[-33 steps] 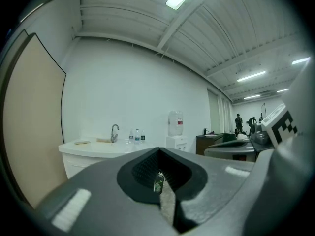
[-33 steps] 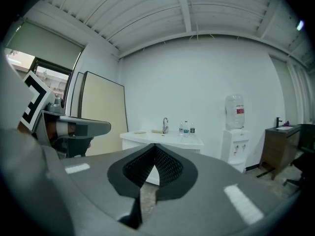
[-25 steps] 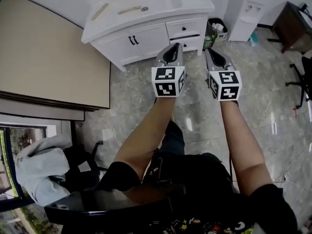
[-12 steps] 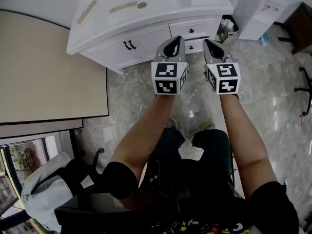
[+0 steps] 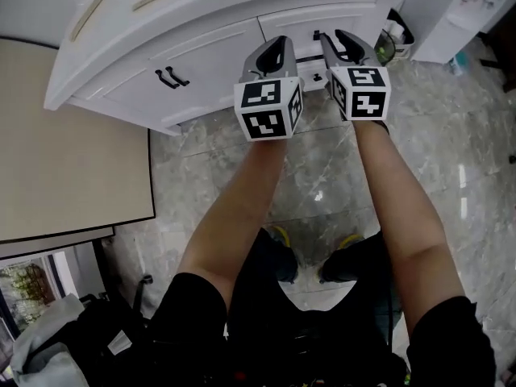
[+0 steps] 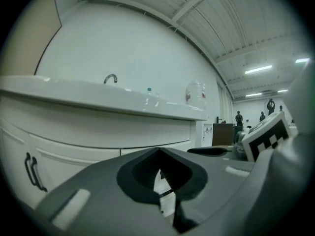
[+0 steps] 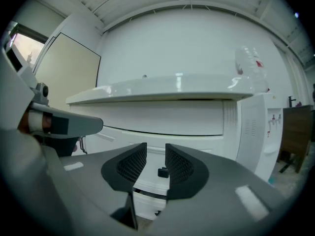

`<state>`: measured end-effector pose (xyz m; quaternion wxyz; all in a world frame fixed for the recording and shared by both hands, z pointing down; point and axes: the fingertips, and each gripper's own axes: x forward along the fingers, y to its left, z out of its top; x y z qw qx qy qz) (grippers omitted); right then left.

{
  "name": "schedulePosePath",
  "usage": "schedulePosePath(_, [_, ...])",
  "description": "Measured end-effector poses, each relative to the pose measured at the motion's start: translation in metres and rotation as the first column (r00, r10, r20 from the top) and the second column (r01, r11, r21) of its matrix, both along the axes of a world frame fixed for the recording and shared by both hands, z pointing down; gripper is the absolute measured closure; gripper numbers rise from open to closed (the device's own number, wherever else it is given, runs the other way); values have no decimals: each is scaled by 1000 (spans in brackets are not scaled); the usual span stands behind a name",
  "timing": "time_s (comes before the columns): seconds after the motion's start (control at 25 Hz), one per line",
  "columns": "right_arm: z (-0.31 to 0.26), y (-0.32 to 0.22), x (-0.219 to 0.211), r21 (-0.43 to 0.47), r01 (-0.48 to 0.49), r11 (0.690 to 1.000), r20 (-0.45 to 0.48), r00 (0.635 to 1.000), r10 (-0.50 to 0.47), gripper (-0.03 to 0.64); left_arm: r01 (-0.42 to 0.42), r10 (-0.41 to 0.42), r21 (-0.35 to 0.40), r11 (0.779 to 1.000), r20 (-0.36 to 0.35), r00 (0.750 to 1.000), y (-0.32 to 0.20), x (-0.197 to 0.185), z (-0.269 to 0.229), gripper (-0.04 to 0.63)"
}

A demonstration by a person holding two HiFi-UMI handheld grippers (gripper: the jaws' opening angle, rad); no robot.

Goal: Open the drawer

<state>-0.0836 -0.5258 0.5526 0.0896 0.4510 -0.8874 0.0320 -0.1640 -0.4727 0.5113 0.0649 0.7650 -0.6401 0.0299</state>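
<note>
The left gripper (image 5: 276, 45) is closed on nothing, in front of the cabinet (image 5: 201, 63). The drawer (image 7: 153, 182) sits shut, long axis horizontal, front facing the person. The right gripper (image 5: 343, 39), jaws slightly apart, points at its knob (image 7: 162, 172), not touching it.

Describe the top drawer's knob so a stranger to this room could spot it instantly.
Find the white vanity cabinet. Right of its double doors, the top drawer carries a small dark square knob, unlike the doors' long curved handles.
</note>
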Motion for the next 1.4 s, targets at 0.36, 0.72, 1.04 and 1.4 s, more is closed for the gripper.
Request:
schedulePosePath(0.36, [98, -73, -15, 17, -71, 997, 38, 997, 70, 440, 21, -22, 87, 996, 10, 1000, -33, -18, 82, 595])
schedulePosePath(0.72, [117, -74, -28, 32, -36, 999, 15, 999, 36, 431, 19, -21, 103, 995, 23, 999, -49, -21, 89, 595])
schedulePosePath(1.04, [120, -81, -31, 6, -44, 999, -10, 999, 44, 471, 3, -4, 79, 997, 15, 1000, -41, -23, 95, 595])
schedulePosePath(1.4, [116, -68, -24, -21, -55, 998, -19, 998, 55, 474, -11, 10, 62, 998, 20, 1000, -28, -9, 98, 595])
